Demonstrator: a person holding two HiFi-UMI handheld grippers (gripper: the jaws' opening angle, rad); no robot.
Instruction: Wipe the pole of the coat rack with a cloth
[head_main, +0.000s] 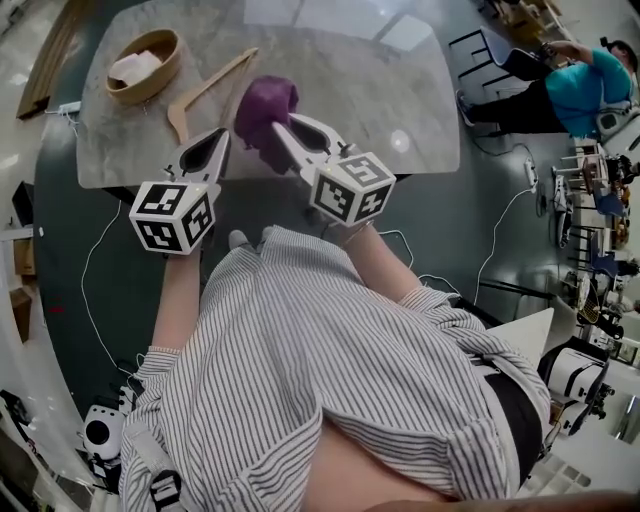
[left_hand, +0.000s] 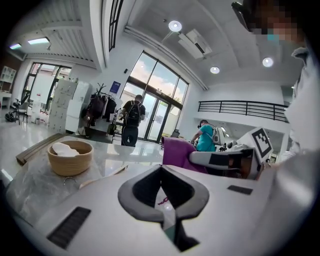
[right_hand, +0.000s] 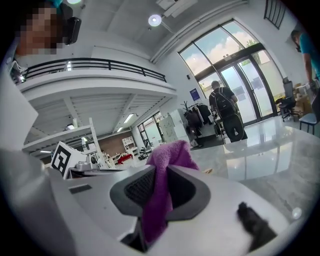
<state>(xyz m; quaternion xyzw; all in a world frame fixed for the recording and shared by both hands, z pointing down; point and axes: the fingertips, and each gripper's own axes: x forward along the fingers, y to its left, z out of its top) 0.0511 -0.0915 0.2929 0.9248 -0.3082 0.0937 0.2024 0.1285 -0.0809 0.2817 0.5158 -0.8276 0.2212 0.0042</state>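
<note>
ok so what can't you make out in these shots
- Coat rack pole: only a far rack with coats, in the left gripper view, too small to make out.
- Bowl contents: a white lump, head view, too small to name.
- Purple cloth: its near end is hidden by the right gripper in the head view.

The crumpled purple cloth (head_main: 264, 108) hangs bunched from the right gripper (head_main: 285, 132), pinched tight between its jaws.

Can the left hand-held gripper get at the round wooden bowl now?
Probably yes: only a flat wooden hanger lies between the left hand-held gripper and the round wooden bowl; its shut jaws must open first.
</note>
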